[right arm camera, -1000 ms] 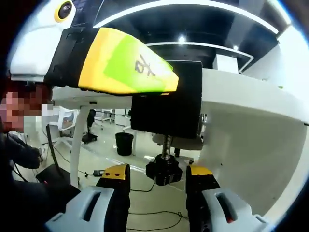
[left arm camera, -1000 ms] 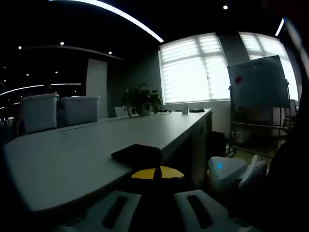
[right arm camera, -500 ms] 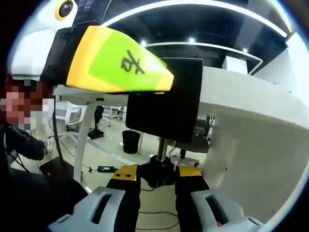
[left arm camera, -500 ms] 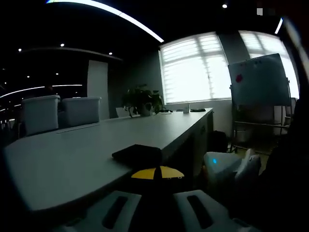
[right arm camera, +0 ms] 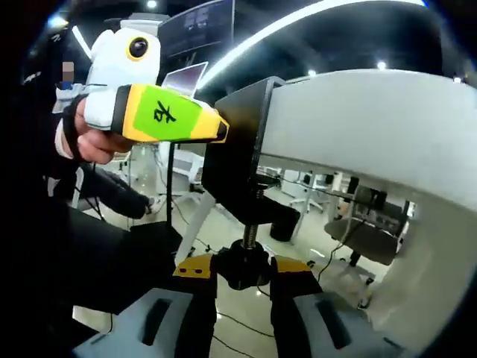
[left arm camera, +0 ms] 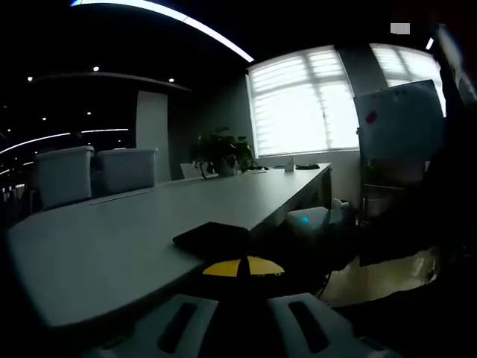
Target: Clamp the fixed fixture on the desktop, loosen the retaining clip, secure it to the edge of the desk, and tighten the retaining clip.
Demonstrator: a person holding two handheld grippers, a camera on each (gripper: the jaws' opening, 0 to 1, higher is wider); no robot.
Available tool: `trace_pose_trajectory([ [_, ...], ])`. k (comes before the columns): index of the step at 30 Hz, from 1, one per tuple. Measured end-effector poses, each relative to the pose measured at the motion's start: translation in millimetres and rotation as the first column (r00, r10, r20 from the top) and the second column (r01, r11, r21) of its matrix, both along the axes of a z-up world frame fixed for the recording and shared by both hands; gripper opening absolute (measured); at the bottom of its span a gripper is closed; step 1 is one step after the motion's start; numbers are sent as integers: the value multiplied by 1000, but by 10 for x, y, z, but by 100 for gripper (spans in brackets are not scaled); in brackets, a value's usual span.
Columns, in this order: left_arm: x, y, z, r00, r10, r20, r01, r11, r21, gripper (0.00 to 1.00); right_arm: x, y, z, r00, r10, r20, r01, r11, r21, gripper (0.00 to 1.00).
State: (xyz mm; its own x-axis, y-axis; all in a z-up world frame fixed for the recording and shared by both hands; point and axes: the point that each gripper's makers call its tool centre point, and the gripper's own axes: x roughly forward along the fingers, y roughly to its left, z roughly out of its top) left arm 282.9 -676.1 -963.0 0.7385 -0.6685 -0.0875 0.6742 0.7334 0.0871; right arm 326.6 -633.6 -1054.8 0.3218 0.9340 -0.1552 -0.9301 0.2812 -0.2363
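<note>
A black clamp fixture point(right arm camera: 237, 160) straddles the edge of the white desk point(right arm camera: 358, 112); its top plate point(left arm camera: 212, 237) lies flat on the desktop. My left gripper point(left arm camera: 242, 267) has its yellow tips pressed together at the fixture's near edge. In the right gripper view a hand holds that left gripper point(right arm camera: 222, 130), which meets the fixture's upper side. Below the desk, the threaded screw point(right arm camera: 249, 233) ends in a black knob point(right arm camera: 240, 257), and my right gripper point(right arm camera: 242, 267) is shut on that knob. The right gripper's white body point(left arm camera: 307, 220) shows beside the desk edge.
The long desktop point(left arm camera: 112, 239) runs away toward a potted plant point(left arm camera: 220, 153) and bright windows. Two chair backs point(left arm camera: 93, 173) stand at its left side. A whiteboard point(left arm camera: 395, 123) stands to the right. Under the desk are table legs, cables and a person's dark clothing point(right arm camera: 97, 246).
The right gripper closed on the knob and has since rolled while still holding it. In the left gripper view, its white body rose and moved left, closer under the desk edge.
</note>
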Motion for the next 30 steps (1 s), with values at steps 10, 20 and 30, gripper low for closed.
trace_pose_trajectory([
  [10, 2, -4, 2, 1000, 1, -4, -1, 1000, 3, 1, -6, -94, -4, 993, -120, -1, 120, 993, -17, 32],
  [20, -2, 2, 2, 1000, -21, 4, 21, 1000, -5, 1, -106, -195, -34, 886, -438, -154, 452, 890, 66, 47],
  [30, 7, 21, 7, 999, -44, 4, 44, 999, -32, 1, 24, -118, 54, 738, -664, -125, 675, 731, 103, 48],
])
